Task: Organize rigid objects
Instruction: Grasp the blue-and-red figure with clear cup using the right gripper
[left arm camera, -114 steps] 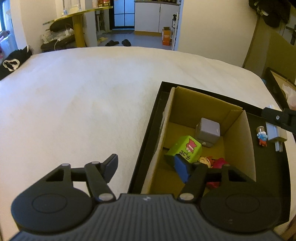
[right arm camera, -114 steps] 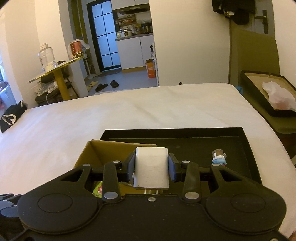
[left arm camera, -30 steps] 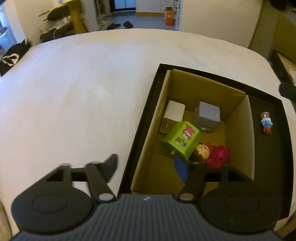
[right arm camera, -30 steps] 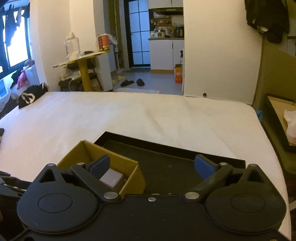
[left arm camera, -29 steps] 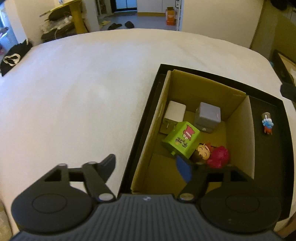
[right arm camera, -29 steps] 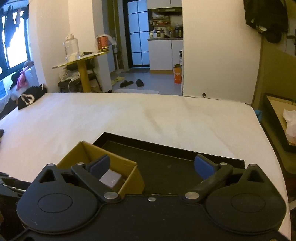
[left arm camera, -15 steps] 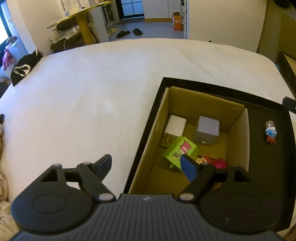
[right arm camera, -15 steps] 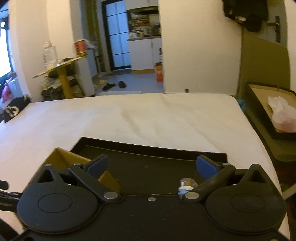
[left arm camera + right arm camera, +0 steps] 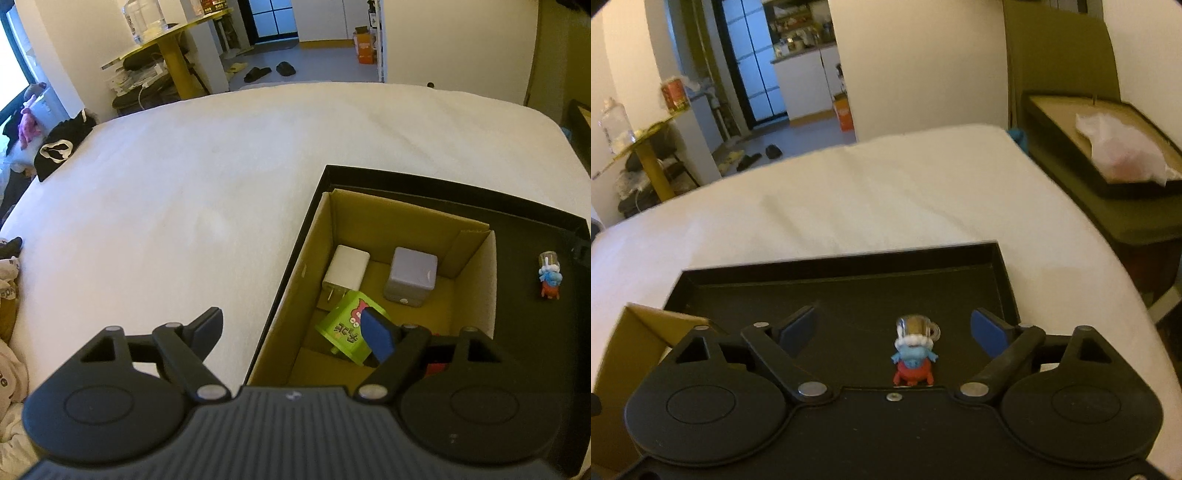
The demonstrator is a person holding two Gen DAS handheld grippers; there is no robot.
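now: white charger (image 9: 349, 267) lies in cardboard box (image 9: 476, 280) (delivered), right tool (image 9: 893, 326) has just been narrowing, empty, around blue figurine (image 9: 914, 354); left tool (image 9: 291, 330) agape, empty.

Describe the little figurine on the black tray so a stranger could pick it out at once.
On the white bed sits a black tray with a cardboard box filling its left part. The figurine stands alone on the tray's bare floor right of the box, between the open right gripper's fingers. It is blue with red bottoms and a shiny cap, and is the only item outside the box.
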